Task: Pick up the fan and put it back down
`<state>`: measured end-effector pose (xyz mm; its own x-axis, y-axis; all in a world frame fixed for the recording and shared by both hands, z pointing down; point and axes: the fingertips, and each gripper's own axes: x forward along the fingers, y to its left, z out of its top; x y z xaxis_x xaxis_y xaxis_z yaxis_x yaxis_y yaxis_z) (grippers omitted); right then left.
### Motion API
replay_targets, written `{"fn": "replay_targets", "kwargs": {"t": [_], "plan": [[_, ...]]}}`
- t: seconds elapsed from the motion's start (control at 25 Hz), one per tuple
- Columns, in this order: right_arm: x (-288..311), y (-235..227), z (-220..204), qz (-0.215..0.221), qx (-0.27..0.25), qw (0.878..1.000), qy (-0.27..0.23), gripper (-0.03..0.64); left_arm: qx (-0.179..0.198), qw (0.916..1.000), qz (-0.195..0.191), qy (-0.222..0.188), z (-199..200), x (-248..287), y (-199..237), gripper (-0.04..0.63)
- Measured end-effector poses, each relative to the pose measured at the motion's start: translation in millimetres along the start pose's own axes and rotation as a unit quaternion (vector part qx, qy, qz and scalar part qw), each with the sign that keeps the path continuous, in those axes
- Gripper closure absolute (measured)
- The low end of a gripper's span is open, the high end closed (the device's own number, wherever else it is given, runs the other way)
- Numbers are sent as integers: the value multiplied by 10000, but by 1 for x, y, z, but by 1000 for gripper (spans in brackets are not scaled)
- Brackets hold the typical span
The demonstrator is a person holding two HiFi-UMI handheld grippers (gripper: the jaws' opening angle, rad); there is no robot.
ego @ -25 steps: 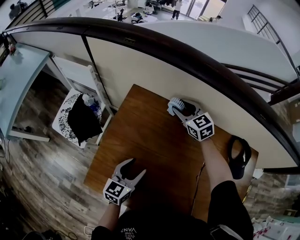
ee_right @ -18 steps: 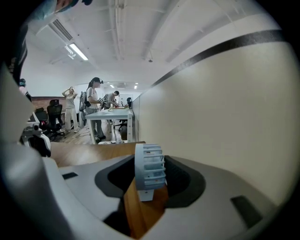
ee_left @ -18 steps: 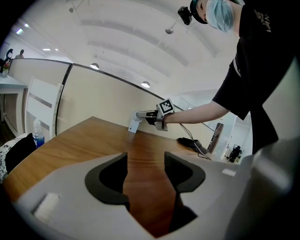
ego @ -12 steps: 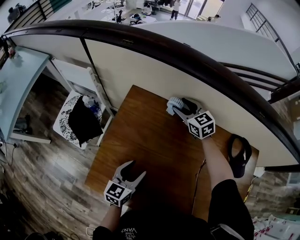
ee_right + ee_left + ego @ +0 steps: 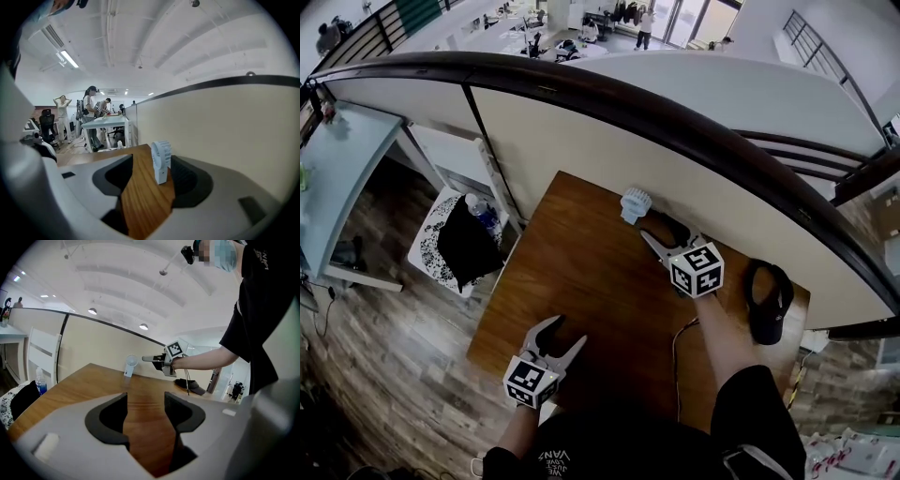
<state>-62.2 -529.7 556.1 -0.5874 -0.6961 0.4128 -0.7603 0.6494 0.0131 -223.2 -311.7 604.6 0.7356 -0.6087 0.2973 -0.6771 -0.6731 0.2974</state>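
The small white fan (image 5: 635, 203) stands upright on its base on the wooden table (image 5: 581, 281), close to the beige partition. In the right gripper view the fan (image 5: 161, 161) sits just beyond the fingertips, nearer the right jaw and free of both pads. My right gripper (image 5: 659, 232) points at it from a short way back, its jaws opening and holding nothing. My left gripper (image 5: 562, 335) hovers open over the near left part of the table, with only bare wood between its jaws (image 5: 145, 413). From there the fan (image 5: 131, 363) and the right gripper (image 5: 152, 359) show far across the table.
A black visor cap (image 5: 766, 302) lies at the table's right end, and a thin cable (image 5: 680, 356) runs along the near right side. The partition (image 5: 675, 159) closes off the far edge. A white chair (image 5: 464, 239) with a black garment and a bottle stands left of the table.
The right gripper has let go of the fan and drawn back toward me. The fan now stands alone near the partition. The left gripper has hardly moved.
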Motion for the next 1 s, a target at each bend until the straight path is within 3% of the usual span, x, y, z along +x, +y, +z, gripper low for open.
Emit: {"fn": "replay_targets", "kwargs": {"t": [0.6, 1.0], "plan": [[-133, 60, -16, -206, 960, 9936, -557, 394, 207, 9987, 232, -399, 25, -18, -58, 362], [-216, 93, -21, -79, 999, 9918, -798, 394, 315, 9968, 379, -622, 35, -33, -114, 362]]}}
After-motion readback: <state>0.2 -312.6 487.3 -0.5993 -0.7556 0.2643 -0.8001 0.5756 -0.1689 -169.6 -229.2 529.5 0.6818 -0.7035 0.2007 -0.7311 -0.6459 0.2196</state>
